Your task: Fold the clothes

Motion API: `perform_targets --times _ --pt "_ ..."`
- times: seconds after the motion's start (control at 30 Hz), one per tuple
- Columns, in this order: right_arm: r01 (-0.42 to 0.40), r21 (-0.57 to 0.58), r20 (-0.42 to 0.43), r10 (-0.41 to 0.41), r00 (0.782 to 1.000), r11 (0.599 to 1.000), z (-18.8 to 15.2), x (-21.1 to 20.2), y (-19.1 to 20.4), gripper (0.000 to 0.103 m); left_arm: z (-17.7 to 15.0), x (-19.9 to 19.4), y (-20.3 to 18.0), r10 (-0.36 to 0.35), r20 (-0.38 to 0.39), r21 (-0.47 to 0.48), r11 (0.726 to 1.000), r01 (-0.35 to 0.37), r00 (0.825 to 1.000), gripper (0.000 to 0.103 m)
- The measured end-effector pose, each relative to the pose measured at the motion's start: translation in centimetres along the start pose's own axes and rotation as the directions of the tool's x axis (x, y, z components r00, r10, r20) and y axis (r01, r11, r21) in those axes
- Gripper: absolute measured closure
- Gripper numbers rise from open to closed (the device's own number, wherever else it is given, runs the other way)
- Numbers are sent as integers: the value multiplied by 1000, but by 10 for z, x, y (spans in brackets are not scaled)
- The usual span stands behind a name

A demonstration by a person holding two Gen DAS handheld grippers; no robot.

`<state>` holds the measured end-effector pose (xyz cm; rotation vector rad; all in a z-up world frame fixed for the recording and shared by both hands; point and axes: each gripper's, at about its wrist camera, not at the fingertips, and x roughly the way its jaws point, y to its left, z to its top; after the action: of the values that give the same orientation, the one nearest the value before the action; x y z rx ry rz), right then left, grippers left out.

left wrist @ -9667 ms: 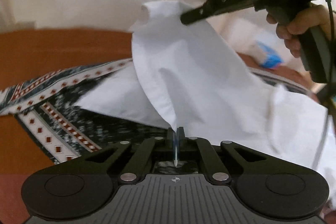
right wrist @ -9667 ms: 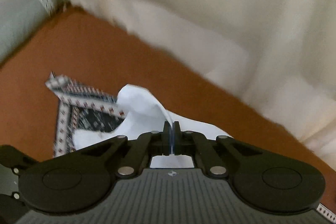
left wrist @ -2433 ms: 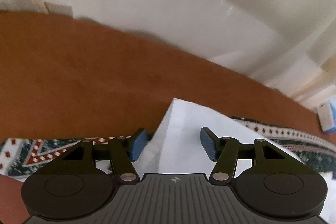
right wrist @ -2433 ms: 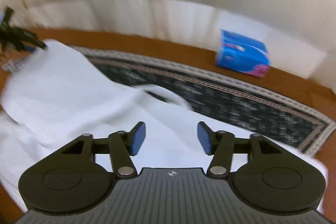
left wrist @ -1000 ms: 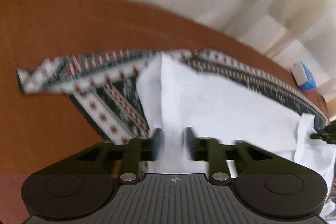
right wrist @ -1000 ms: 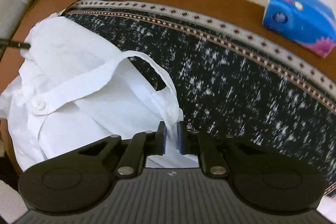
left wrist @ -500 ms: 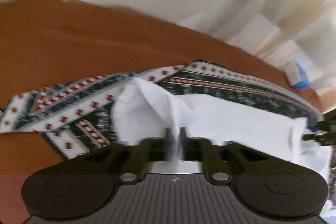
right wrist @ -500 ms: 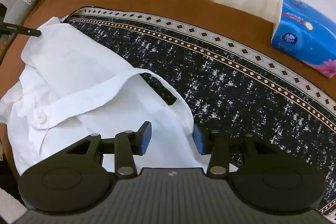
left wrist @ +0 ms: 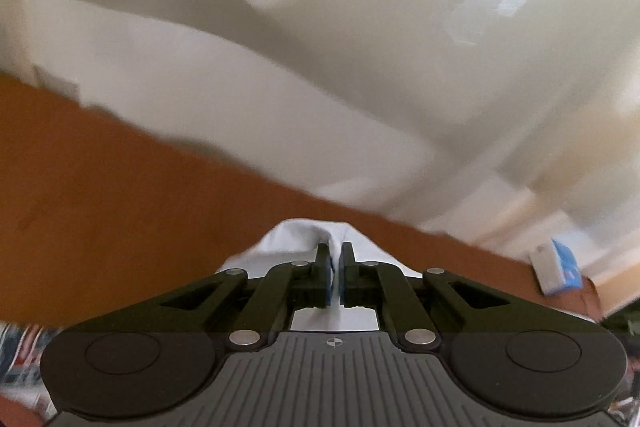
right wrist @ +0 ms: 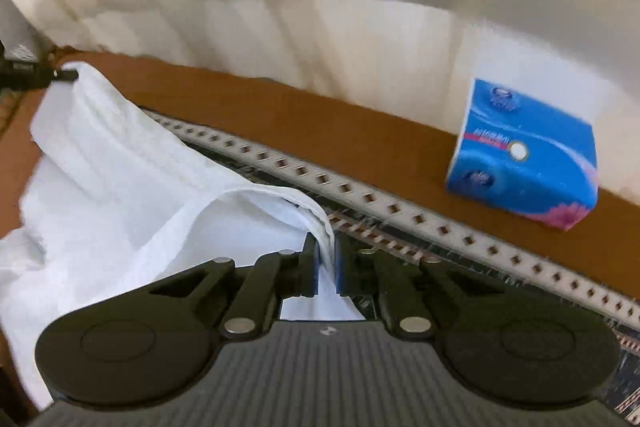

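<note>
A blue tissue pack [right wrist: 524,155] stands far right on the brown table [right wrist: 360,131]. The white shirt [right wrist: 112,179] stretches leftward over a patterned cloth [right wrist: 400,223], pinched by left gripper [left wrist: 335,267] and right gripper [right wrist: 326,263].

1. Brown tabletop [left wrist: 120,211] ahead and left of the left gripper [left wrist: 335,267] is bare right up to the pale curtain [left wrist: 280,75]; open passage there.
2. Curtain closes off the far edge in both views; no room beyond it.
3. Blue tissue pack [right wrist: 524,155] stands on the table near the curtain, ahead-right of the right gripper [right wrist: 326,259]; only solid obstacle.
4. Bare brown strip [right wrist: 320,123] runs between the patterned cloth [right wrist: 400,211] and curtain, free left of the pack.
5. White garment [right wrist: 120,179], pinched in both grippers, bulks up on the right gripper's left, blocking low passes there.
6. Left gripper's tips [right wrist: 60,75] sit at the garment's far corner.
</note>
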<state>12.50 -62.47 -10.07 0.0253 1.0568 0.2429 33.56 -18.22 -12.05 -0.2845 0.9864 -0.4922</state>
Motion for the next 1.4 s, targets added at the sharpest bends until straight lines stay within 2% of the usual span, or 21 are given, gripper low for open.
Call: perform_targets --times 0.27,0.3,0.33,0.37,0.4,0.43,0.47,0.5,0.6,0.67,0.73,0.8,0.9,1.0,1.13,1.27,1.33,1.4 --pt "76 52 -35 -74 997 996 -3 50 -18 95 3 53 -6 112 -47 41 993 -110 993 103" --pt "80 58 -45 -77 996 995 -5 57 -19 95 3 59 -6 126 -53 47 991 -123 991 96" --pt "81 70 -40 -78 996 994 -7 59 -21 93 4 66 -7 140 -58 52 989 -137 988 79" --pt "81 84 -30 -79 996 993 -9 60 -22 93 4 72 -8 154 -64 58 987 -150 986 70" --pt "87 92 -27 -85 996 992 -10 59 -23 90 5 79 -8 168 -69 64 985 -163 983 69" --pt "96 98 -27 -94 995 991 -12 57 -23 79 5 84 -9 182 -74 67 982 -177 981 66" --pt "128 89 -30 -125 992 988 -12 53 -22 71 6 77 -8 195 -79 58 980 -191 978 54" --pt "168 73 -35 -166 985 983 -12 48 -19 57 8 68 -8 209 -76 59 977 -205 975 46" --pt "223 55 28 -225 974 973 -13 16 -8 54 8 20 -8 227 -32 106 969 -223 973 41" --pt "217 94 95 -226 970 972 -17 -15 1 50 2 -15 -5 215 -14 112 971 -212 977 40" --pt "195 126 163 -214 963 973 -22 -44 17 46 -16 -45 4 190 -26 84 979 -187 982 38" --pt "153 134 223 -180 958 979 -30 -70 41 44 -40 -66 11 169 -52 80 983 -164 984 38" --pt "93 73 253 -108 961 993 -40 -82 87 43 -81 -85 21 144 -106 101 986 -133 984 39" --pt "14 -14 233 -10 972 1000 -47 -75 141 42 -122 -104 30 120 -159 118 988 -101 980 39" --pt "-72 -141 180 97 979 987 -44 -47 218 42 -150 -116 43 93 -168 98 992 -77 981 39" --pt "-106 -339 135 160 978 935 -29 -8 311 39 -165 -130 59 73 -159 66 996 -63 985 39" --pt "-98 -438 117 165 979 894 -22 10 352 35 -167 -135 71 74 -161 66 996 -64 984 39" --pt "-80 -540 92 153 984 838 -14 34 391 35 -169 -140 82 66 -159 60 997 -57 985 39"
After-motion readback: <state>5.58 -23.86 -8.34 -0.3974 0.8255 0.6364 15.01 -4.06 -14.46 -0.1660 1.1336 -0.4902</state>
